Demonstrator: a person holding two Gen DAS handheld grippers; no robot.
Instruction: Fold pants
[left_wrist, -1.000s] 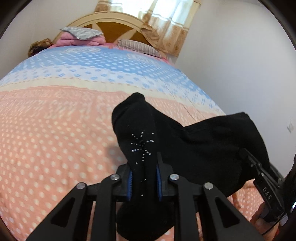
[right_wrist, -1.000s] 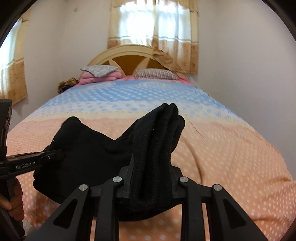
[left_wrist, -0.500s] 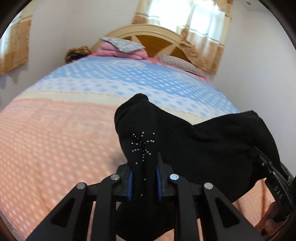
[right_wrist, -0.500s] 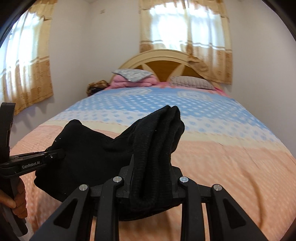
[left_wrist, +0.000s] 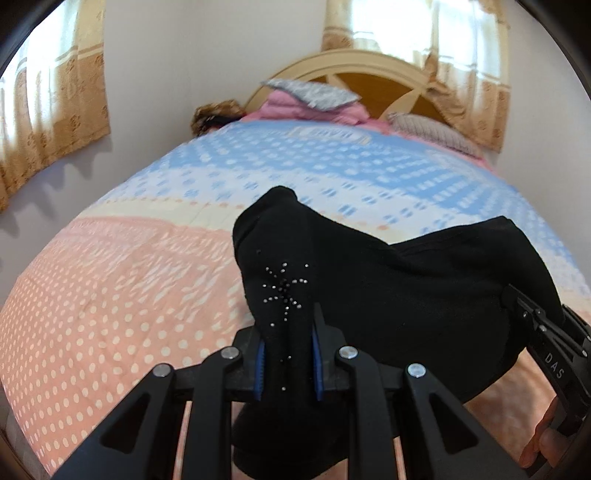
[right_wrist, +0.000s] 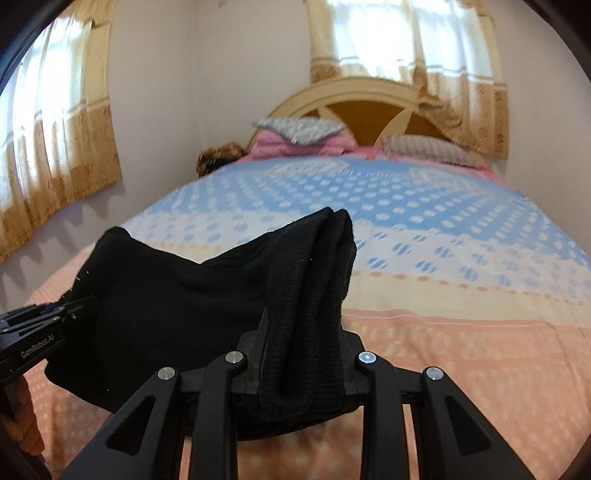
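The wide bed with its peach-and-blue dotted quilt (right_wrist: 461, 332) lies below the black knit pants (left_wrist: 406, 295), held in the air, bunched, not yet laid flat. The left gripper (left_wrist: 287, 354) and right gripper (right_wrist: 303, 365) each clamp one end; folding seems barely begun.

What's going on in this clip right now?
A person with a handheld gripper in each hand is folding black pants over a bed. The left gripper is shut on a bunched part with a small rhinestone star, and the right gripper is shut on a ribbed bunch of the same garment. The pants hang stretched between the two, lifted above the pink-and-blue dotted bedspread, not yet laid flat.
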